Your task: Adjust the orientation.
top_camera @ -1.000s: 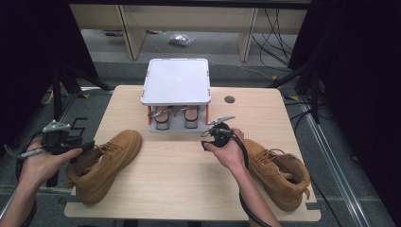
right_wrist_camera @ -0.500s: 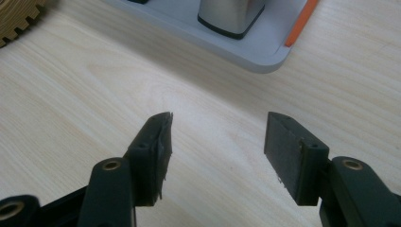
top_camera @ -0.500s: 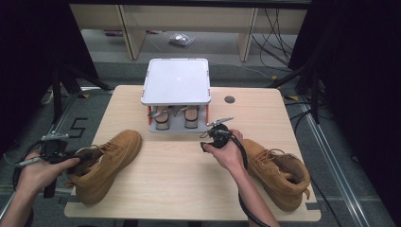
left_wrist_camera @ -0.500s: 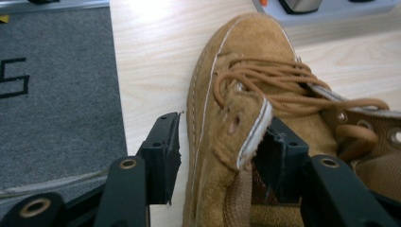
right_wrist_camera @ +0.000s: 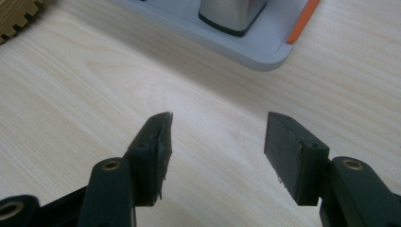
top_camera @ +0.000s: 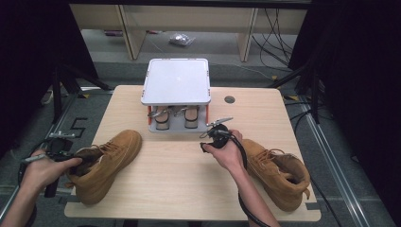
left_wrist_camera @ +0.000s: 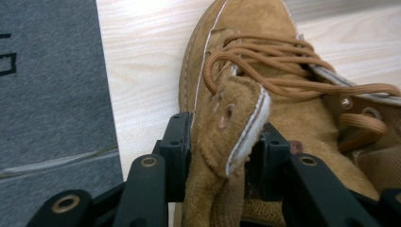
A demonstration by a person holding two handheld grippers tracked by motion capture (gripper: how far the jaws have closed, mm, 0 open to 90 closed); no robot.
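Here the left tool (left_wrist_camera: 220, 156) has its jaws on either side of the upper collar flap of the left boot (top_camera: 106, 163), and they have just been closing — in the left gripper view the tan suede fold sits squeezed between the two black jaws, so the tool is clenched on that boot. The boot lies near the left edge of the wooden surface (top_camera: 179, 170), toe pointing toward the middle, its brown laces (left_wrist_camera: 279, 66) loosely threaded. The right tool (top_camera: 213, 137) rests in the person's hand near the centre of the surface, just in front of the grey stand (top_camera: 176, 87); its jaws stand apart with nothing between them — bare wood shows in the gap in the right gripper view. The right boot (top_camera: 279, 170) lies by the surface's right front corner, just beside the right forearm and apart from that tool.
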